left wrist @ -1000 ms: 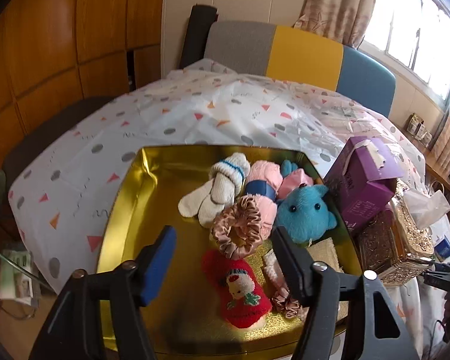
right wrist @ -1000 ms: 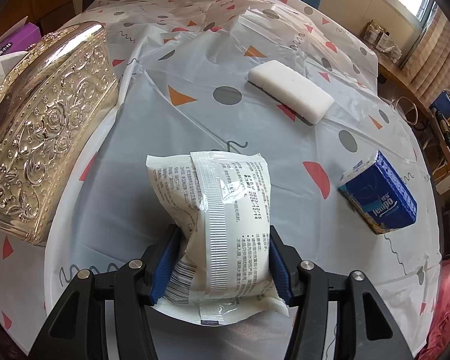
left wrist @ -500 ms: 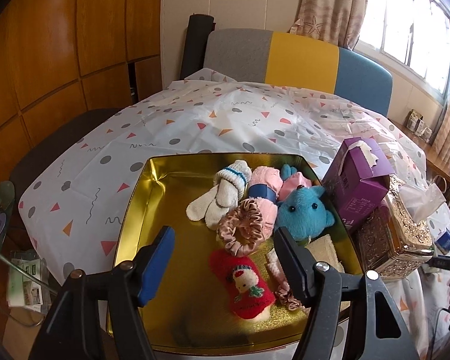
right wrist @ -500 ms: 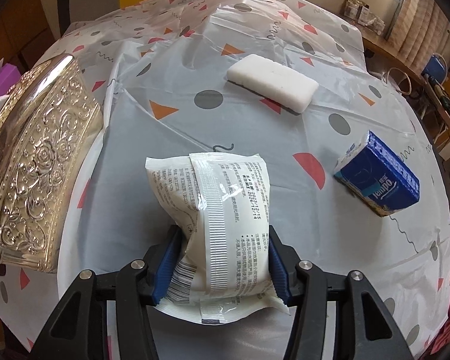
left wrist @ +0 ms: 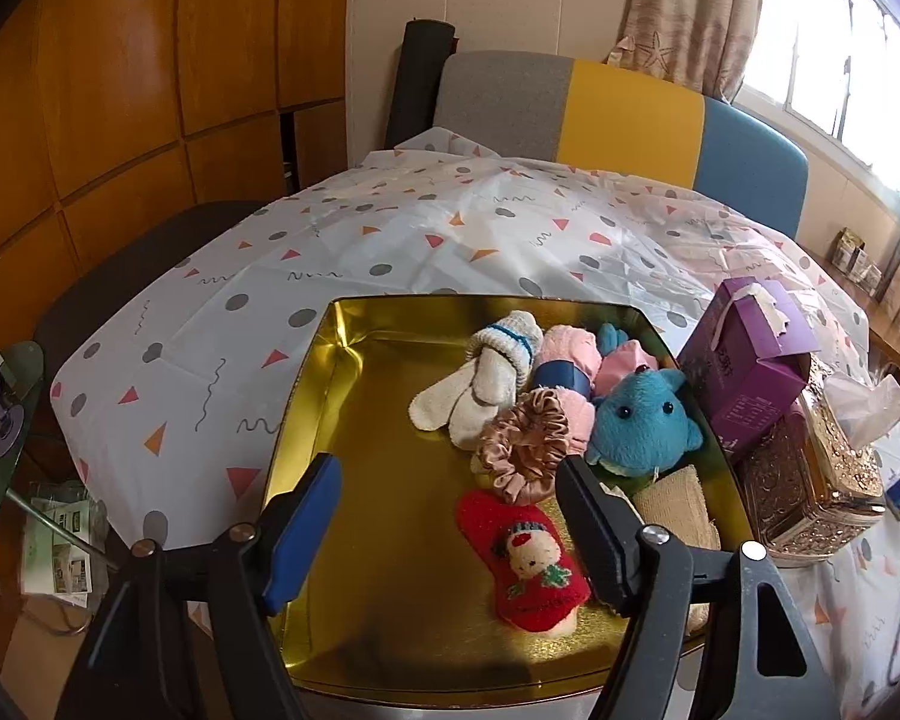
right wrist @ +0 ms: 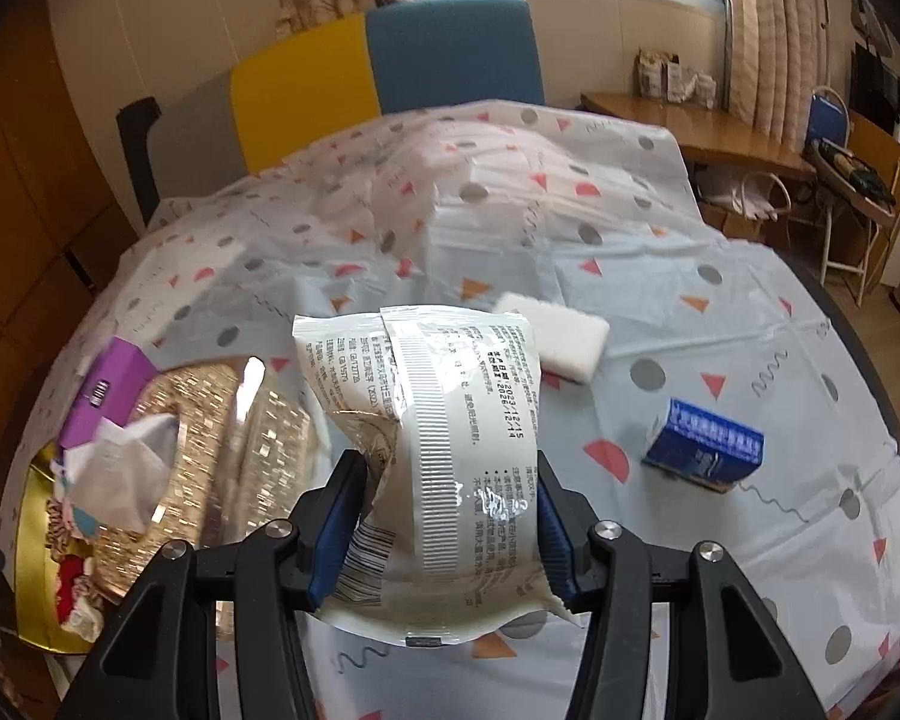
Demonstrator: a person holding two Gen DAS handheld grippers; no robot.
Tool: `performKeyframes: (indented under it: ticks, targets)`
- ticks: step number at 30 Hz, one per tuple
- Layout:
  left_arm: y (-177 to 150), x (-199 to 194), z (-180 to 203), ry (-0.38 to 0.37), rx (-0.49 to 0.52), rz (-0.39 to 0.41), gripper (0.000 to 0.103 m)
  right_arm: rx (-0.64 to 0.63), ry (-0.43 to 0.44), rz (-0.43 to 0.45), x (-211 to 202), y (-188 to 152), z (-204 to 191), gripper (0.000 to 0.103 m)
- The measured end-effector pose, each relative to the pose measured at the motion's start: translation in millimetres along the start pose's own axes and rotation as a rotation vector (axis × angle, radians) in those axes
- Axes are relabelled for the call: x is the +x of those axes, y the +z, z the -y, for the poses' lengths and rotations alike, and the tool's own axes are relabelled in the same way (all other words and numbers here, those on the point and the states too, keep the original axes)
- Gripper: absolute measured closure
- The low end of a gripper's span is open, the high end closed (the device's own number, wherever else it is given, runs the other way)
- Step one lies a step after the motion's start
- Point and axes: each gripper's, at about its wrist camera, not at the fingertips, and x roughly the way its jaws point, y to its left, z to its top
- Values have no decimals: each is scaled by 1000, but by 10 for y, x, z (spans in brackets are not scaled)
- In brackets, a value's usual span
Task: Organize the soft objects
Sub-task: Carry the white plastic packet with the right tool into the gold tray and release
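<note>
A gold tray [left wrist: 330, 360] holds white mittens [left wrist: 474, 384], a pink knit piece [left wrist: 564, 354], a blue plush [left wrist: 636, 420], a satin scrunchie [left wrist: 528, 444] and a red Christmas sock [left wrist: 528, 564]. My left gripper [left wrist: 447, 468] hovers over the tray's near half. Its jaws are opening and nothing is between them. My right gripper [right wrist: 448, 468] is shut on a soft white packet [right wrist: 450, 420] with printed text, held in the air above the table. A white sponge [right wrist: 558, 336] and a blue tissue pack [right wrist: 705, 447] lie on the tablecloth beyond it.
A purple tissue box [left wrist: 750, 360] and an ornate gold tissue box [left wrist: 810, 480] stand right of the tray, between the two grippers' areas. The gold tissue box [right wrist: 228, 420] shows left of the packet. Chairs stand at the table's far edge.
My right gripper has risen with the packet, lifting it off the tablecloth, and its view now takes in the room. The left gripper has stayed over the tray, its jaws a little wider.
</note>
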Motion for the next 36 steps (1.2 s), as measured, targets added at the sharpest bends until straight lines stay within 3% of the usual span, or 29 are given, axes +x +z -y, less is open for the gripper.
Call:
performKeyframes:
  ticks: [5,9,12,18,25,34,36]
  targets:
    - [7,-5,-36,0,-10,4,27,-135,133,123,-463,208,-626,50]
    - [21,-6,-96,9,-24,2,27,-289,261,154,-634,168,-1315,50]
    - [51,-16,-222,28,-60,13,27,-401,355,117,-613,18,-1853,50]
    - [106,-106,-534,112,-123,60,27,-553,484,-46,-220,-446,-2743,50]
    - [125,-192,-843,171,-168,88,27,-634,543,-217,291,-966,-3432,50]
    - [100,-230,-814,164,-133,96,24,-761,430,-316,791,-1507,-3874,49]
    - [93,-223,-791,157,-128,90,24,-764,431,-305,819,-1551,-3878,47]
